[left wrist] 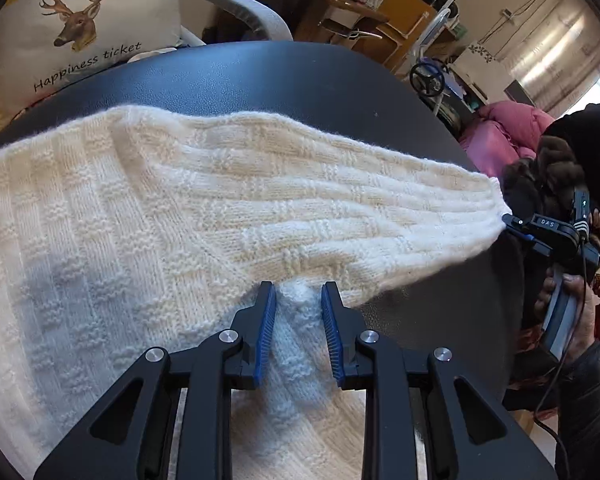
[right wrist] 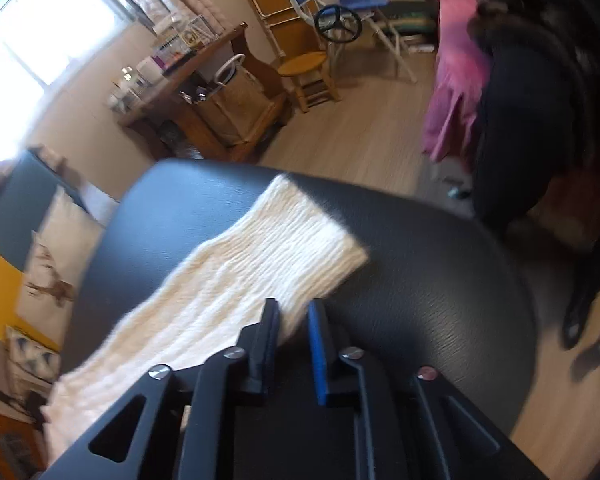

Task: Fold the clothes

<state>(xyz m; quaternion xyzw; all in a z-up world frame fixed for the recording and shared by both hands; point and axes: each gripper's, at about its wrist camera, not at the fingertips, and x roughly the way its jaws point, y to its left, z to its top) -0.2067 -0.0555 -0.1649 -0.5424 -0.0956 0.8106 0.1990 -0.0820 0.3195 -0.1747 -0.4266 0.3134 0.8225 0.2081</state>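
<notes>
Here, a cream knitted sweater (left wrist: pixel 120 208) is lying spread on a dark table (left wrist: pixel 260 72), filling most of the left wrist view. Its near and left parts are running off the picture, so its full outline is not showing. The left gripper (left wrist: pixel 298 292) is pinching a bunched fold of the knit near where the sleeve (left wrist: pixel 340 184) is joining the body. The fold is puckering up between the blue pads (left wrist: pixel 266 332), which are pressing on it from both sides with a gap left for the wool.

The sleeve is stretching out to the right across the table, narrowing to the cuff (left wrist: pixel 496 208) at the table's edge. The right gripper (left wrist: pixel 510 222) is clamping the tip of that cuff. Its fingertips are looking small and dark there, so the jaws themselves are hard to read in that view. A hand (left wrist: pixel 572 312) is wrapping the gripper's handle, with part of it cut off by a dark sleeve and the picture's rim.

The right wrist view is coming out blurred. In it the sleeve is lying as a pale strip slanting across the table, and one corner of it is passing in between the nearly closed fingers. Where exactly the pads are meeting the wool is hidden behind the left finger.

Behind the table a pillow (left wrist: pixel 84 28) with a deer print is leaning, half hidden by the table edge.
</notes>
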